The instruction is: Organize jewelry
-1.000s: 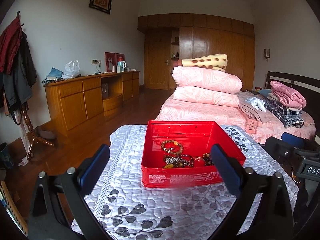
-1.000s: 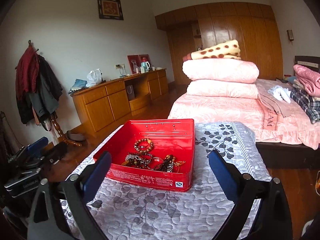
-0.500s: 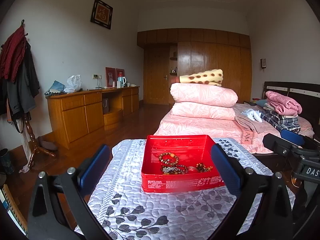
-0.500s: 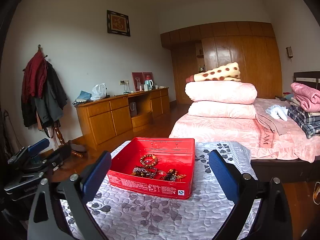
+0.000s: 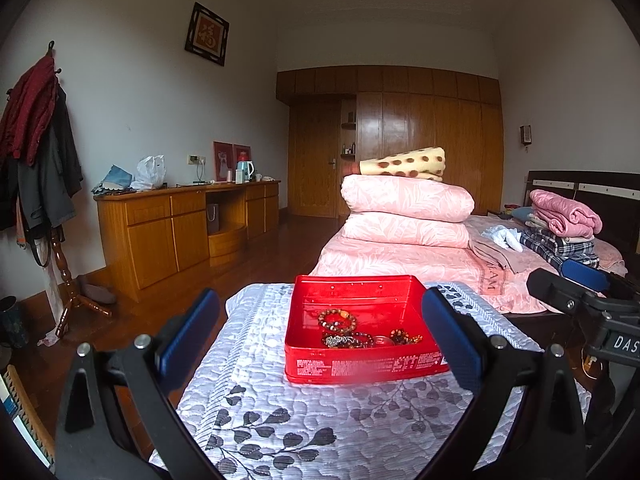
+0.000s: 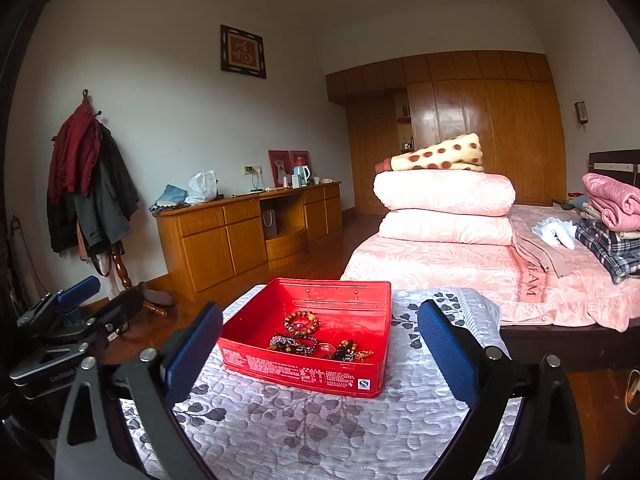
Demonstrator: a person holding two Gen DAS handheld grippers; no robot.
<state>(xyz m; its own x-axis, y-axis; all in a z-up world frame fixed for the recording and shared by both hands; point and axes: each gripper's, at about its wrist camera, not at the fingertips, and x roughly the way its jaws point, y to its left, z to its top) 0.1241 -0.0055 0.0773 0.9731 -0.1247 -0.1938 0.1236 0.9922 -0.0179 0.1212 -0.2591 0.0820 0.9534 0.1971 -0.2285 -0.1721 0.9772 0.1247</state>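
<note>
Both grippers hang back from the table with their blue pads spread wide and nothing between them: my left gripper (image 5: 320, 336) faces the red tin (image 5: 362, 364) squarely, and my right gripper (image 6: 320, 340) looks at it from the other side, with the tin slightly to its left. Neither one touches the tin or the quilted cloth (image 5: 280, 420) under it.

All the jewelry I can see lies inside the tin: 1 ring of brown beads (image 6: 301, 321) sits apart toward the back, and a darker tangle of bracelets (image 6: 294, 343) and a beaded cluster (image 6: 347, 353) bunch near the front wall. No piece shows on the cloth.

That fits 2 stages: the pieces gathered into the tin and my hands pulled away, or a pile waiting to be sorted out of it. I cannot settle which. If I do go in, the tangled strands would call for a narrow pinch on 1 strand, clear of the tin's wall.
</note>
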